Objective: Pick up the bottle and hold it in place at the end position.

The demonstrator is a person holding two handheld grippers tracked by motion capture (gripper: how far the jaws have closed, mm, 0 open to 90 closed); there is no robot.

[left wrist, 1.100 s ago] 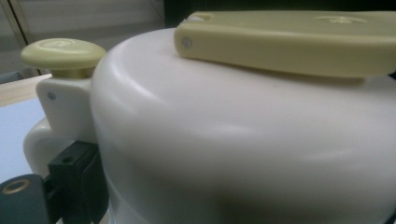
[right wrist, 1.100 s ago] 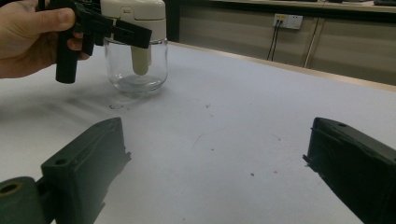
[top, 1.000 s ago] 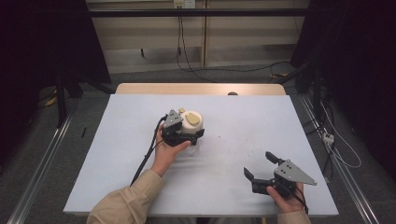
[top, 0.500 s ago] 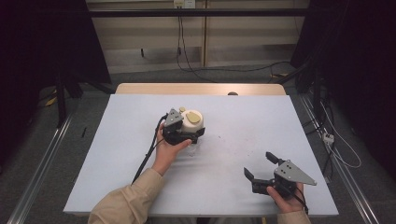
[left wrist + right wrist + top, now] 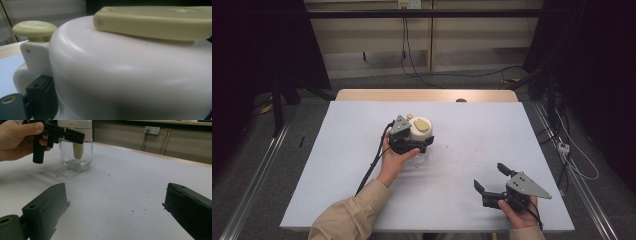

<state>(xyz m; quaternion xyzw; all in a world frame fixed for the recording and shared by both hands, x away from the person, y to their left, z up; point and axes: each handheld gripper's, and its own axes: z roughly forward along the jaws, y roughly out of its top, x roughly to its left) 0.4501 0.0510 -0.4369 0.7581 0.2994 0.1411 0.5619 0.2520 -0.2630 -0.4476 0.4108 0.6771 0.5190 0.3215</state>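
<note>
— Report the status of each gripper.

— My left gripper [image 5: 416, 144] is closed on the white lid [image 5: 418, 131] of the glass jar [image 5: 76, 153]. In the left gripper view one black jaw presses the lid's side, below a pale green knob [image 5: 34, 28]; the other jaw is out of sight. My left hand [image 5: 394, 161] holds it from the near side. My right gripper [image 5: 493, 179] has its jaws spread wide, with nothing between them.

— Location of the jar?

— It stands upright on the table [image 5: 337, 170], near the middle, toward the far edge. Its glass body is clear; a pale cylinder [image 5: 78, 150] hangs inside from the lid. A flat pale green handle [image 5: 155, 21] lies across the lid top.

— Location of the right gripper?

— Near the table's front right corner, held in my right hand [image 5: 519, 215], well apart from the jar. Small dark specks [image 5: 132, 211] mark the surface ahead of it.
</note>
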